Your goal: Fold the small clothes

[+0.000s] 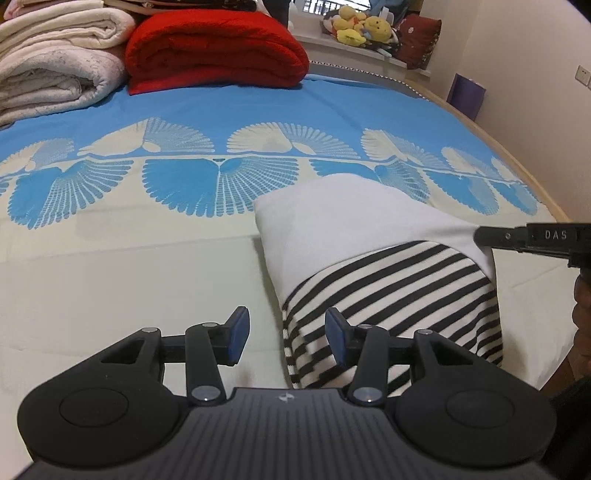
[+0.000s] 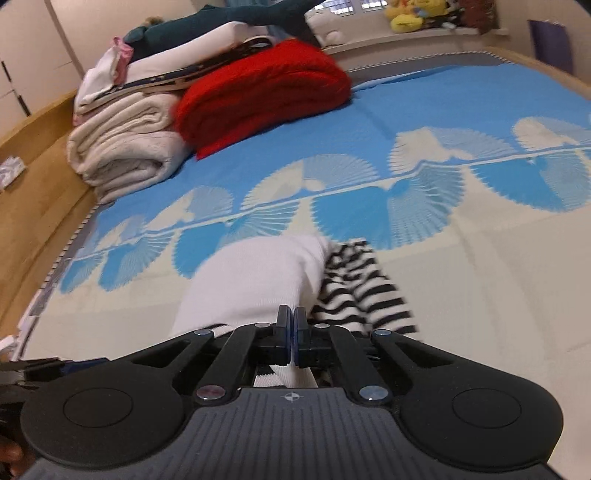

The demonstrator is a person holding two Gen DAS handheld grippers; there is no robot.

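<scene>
A small garment, white (image 1: 340,225) on one part and black-and-white striped (image 1: 399,295) on the other, lies partly folded on the bed. My left gripper (image 1: 286,334) is open and empty, its right finger over the garment's striped near-left corner. My right gripper (image 2: 294,341) is shut on the garment's white edge (image 2: 255,280), with the striped part (image 2: 362,291) hanging to its right, blurred. In the left wrist view the right gripper's fingers (image 1: 495,236) pinch the white flap at the garment's right edge.
The bed has a blue and cream fan-patterned cover (image 1: 184,177). A folded red blanket (image 1: 218,51) and rolled white blankets (image 1: 55,66) lie at the far side. Plush toys (image 1: 358,26) sit on the window ledge. The bed's wooden edge (image 1: 517,158) runs along the right.
</scene>
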